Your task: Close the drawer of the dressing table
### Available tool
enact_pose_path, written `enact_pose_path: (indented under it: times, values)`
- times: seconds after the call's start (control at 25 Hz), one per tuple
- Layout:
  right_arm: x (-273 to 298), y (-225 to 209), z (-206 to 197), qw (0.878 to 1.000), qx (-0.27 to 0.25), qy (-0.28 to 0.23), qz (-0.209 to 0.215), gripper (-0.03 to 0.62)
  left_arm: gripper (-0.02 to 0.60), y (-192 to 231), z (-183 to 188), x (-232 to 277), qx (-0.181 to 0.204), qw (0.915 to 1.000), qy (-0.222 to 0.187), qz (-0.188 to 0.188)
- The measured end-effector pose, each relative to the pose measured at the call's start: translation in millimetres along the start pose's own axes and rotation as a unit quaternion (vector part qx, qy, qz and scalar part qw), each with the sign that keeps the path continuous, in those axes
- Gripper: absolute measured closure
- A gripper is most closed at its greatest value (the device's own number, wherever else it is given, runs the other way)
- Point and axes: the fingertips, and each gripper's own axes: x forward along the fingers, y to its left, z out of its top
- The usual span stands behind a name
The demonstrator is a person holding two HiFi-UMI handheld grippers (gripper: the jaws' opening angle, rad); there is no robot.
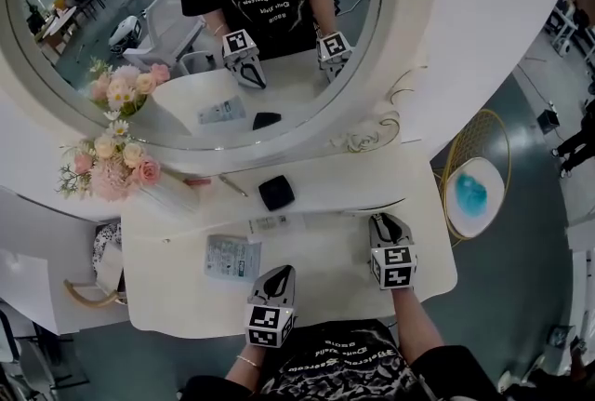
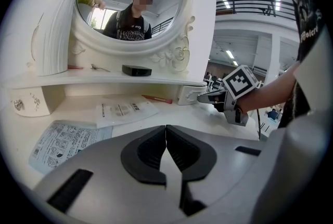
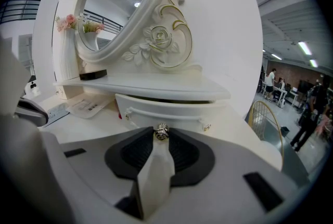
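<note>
The right gripper (image 3: 162, 141) is clamped narrow on the little metal knob (image 3: 162, 133) of the drawer (image 3: 171, 113), which is seen pulled partway out just ahead of it, under the shelf (image 3: 156, 88). The left gripper (image 2: 166, 132) is pinched together on nothing, off to its left above the tabletop (image 1: 316, 264).

Top of mirror (image 1: 398, 18) cut off at picture edge, leaflet (image 1: 231, 257) print too small to read, drawer (image 3: 166, 108) interior hidden under shelf (image 3: 156, 88)

Grey floor (image 1: 521, 297); gold wire chair (image 1: 494, 194) at right; ceiling strip lights (image 3: 304, 49); upper railing (image 2: 250, 5).
</note>
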Motion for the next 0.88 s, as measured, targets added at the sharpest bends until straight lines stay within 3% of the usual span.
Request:
enact_pose_path:
  times: [0.88]
  values:
    - [2.9,-1.6,2.8,1.0,-0.001,-0.001,0.0,0.491,0.565,0.6,0.5,-0.1,-0.004,1.0,-0.002,0.005]
